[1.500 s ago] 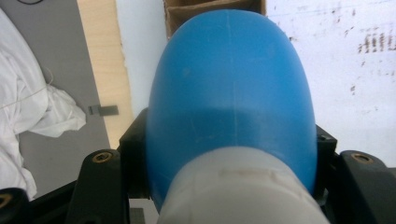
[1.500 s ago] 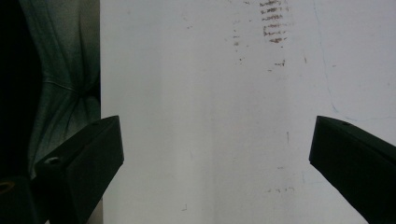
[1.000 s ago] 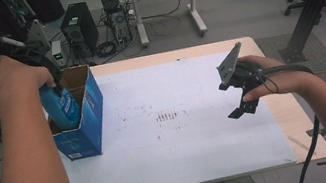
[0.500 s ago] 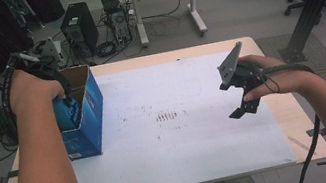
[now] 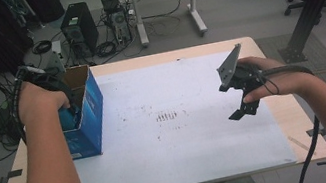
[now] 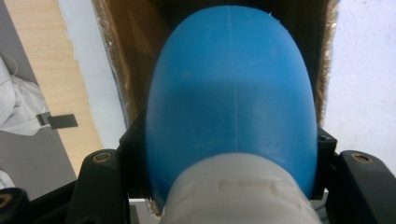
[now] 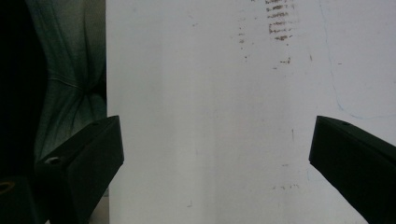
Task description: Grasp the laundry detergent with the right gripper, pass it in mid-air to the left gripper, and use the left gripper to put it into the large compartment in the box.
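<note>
Blue cardboard makes up the box [image 5: 85, 116] standing open-topped at the left edge of the table [image 5: 274, 102], on the white sheet [image 5: 183, 133] that covers most of the tabletop. From the high view, the left gripper [image 5: 66, 108] dips into the box's open top, its hand and forearm above it, and a bit of blue shows inside beside the black jaws. The right gripper [image 5: 241, 110] hangs over the right part of the sheet, well apart from the box, with its grey plate tilted up and its cable trailing off toward the table's near edge.

Seen from the left gripper view, a blue bottle [image 6: 231, 102] with a white cap [image 6: 233, 191] sits clamped between the two black jaws, pressed on both sides (the cap end is nearest the camera, the rounded base points away). Brown inner walls of the box flank the bottle on either side, so the bottle is down inside the opening.

Turning to the right gripper view, the jaws stand wide apart with nothing between them, pointed at the bare sheet, which carries a patch of small brown marks [image 7: 279, 21] near the top.
</note>
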### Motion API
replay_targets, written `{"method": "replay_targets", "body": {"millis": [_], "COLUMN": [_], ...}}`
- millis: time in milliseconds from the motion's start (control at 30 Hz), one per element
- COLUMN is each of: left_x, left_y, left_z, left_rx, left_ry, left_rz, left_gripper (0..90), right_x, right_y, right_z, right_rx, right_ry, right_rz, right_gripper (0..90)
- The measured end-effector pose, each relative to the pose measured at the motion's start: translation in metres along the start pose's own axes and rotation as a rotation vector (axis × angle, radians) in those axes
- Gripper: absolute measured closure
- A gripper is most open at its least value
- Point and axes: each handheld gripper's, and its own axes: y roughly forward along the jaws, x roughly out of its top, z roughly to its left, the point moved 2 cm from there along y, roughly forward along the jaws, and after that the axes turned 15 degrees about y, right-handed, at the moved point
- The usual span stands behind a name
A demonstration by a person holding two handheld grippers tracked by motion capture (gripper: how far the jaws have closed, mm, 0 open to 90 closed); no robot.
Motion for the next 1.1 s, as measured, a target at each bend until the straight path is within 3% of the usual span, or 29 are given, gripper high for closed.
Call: {"method": "replay_targets", "body": {"millis": [700, 1100], "left_x": [0.001, 0.002], "left_y": [0.032, 0.038], "left_z": [0.002, 0.001], "left_rx": [-0.011, -0.001], "left_ry": [-0.002, -0.001], "left_rz": [0.019, 0.010], "left_gripper": [38.5, 38.4], "right_x": [-0.001, -0.002], "right_y": [0.003, 0.004], "right_z": [-0.001, 0.001], "right_rx": [-0.005, -0.002], "right_ry": [0.004, 0.003], "right_rz": [-0.007, -0.007], "right_gripper": [3.4, 3.4]}}
